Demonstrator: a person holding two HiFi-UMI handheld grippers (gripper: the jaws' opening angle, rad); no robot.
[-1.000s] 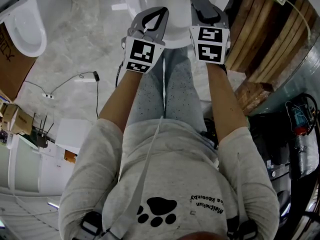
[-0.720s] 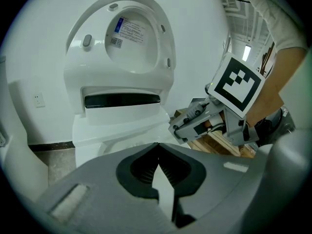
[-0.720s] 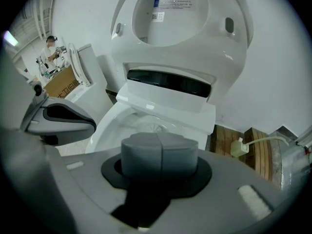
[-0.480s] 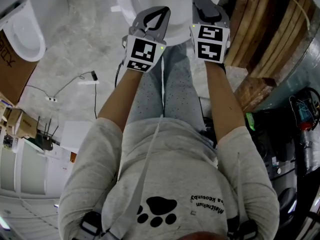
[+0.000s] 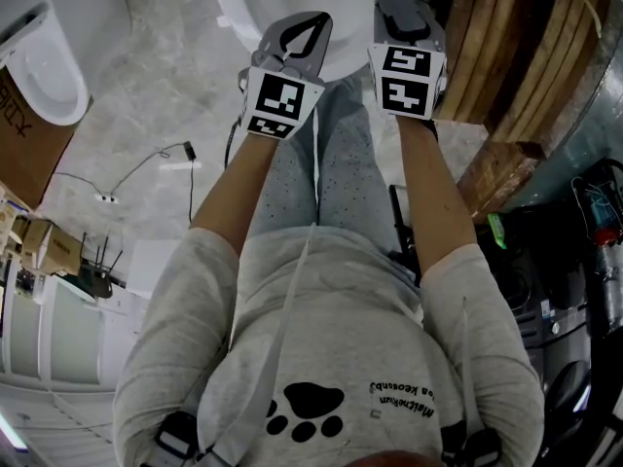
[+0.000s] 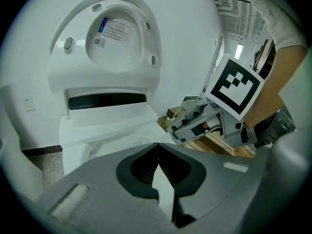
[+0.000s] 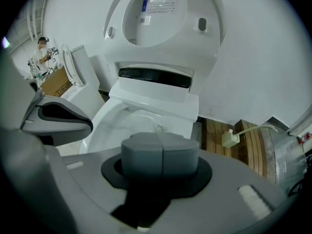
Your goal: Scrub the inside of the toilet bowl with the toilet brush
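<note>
Left hand-held gripper (image 6: 157, 145): jaws closed tip to tip with nothing between them, held at the near rim of the bowl.
Right hand-held gripper (image 7: 160, 152): jaws pressed together and empty, just beside the left one.
Bowl (image 7: 127, 121): ahead of and below both grippers, uncovered.
Lid (image 7: 163, 13): raised upright behind the bowl.
Planks (image 5: 492, 56): right of the bowl.
Second toilet (image 5: 44, 61): well apart, to the left.

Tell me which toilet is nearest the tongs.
The toilet directly ahead, its lid raised; the other toilet stands off to the left beside a cardboard box.
</note>
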